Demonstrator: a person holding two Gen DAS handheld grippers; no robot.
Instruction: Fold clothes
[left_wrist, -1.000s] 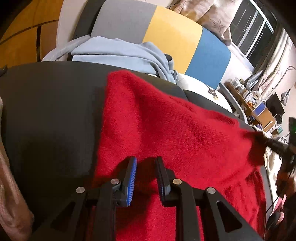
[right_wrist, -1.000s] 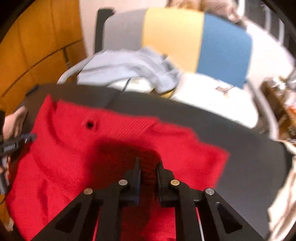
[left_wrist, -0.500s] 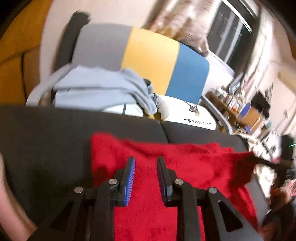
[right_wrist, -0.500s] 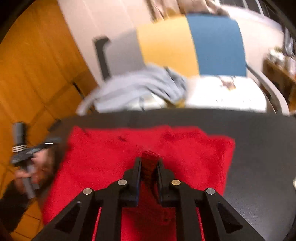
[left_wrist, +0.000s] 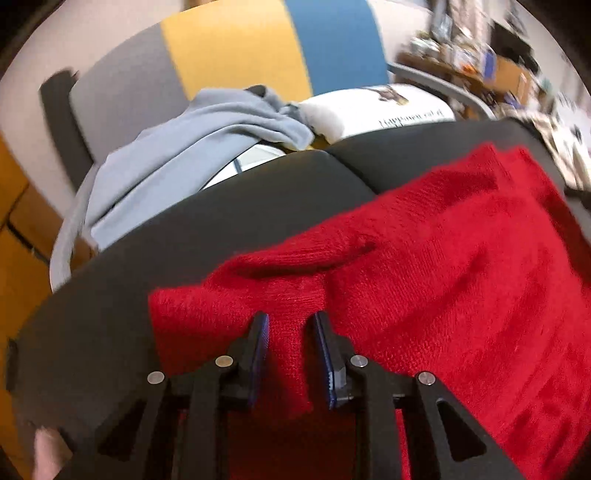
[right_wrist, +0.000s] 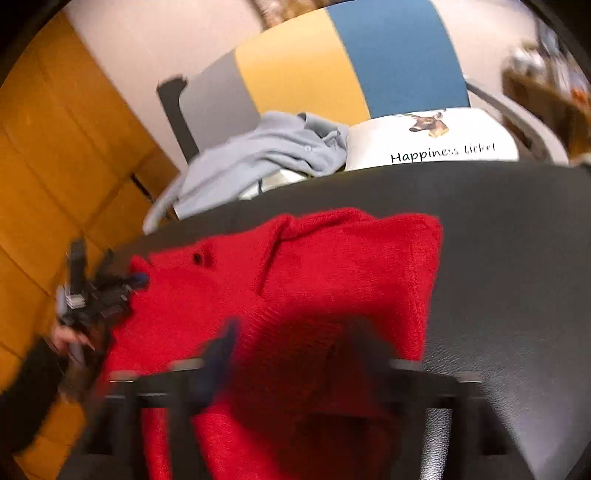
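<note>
Red knit, a sweater (left_wrist: 436, 266), is spread over a black leather-look seat (left_wrist: 229, 221), with one fold already laid across it. A pinch of its near edge is gripped between the blue-padded jaws of the left gripper (left_wrist: 291, 343). The right gripper (right_wrist: 295, 350) is blurred, but its jaws have just been opening and stand wide apart above the sweater (right_wrist: 332, 266), with nothing held between them. The step in hand is judged to be the end of a fold: one side is released, the other is yet to be let go. For the next move, the left edge is likely to be laid flat and released, then the layers squared. A pale blue garment (left_wrist: 192, 147) waits on the chair behind.
</note>
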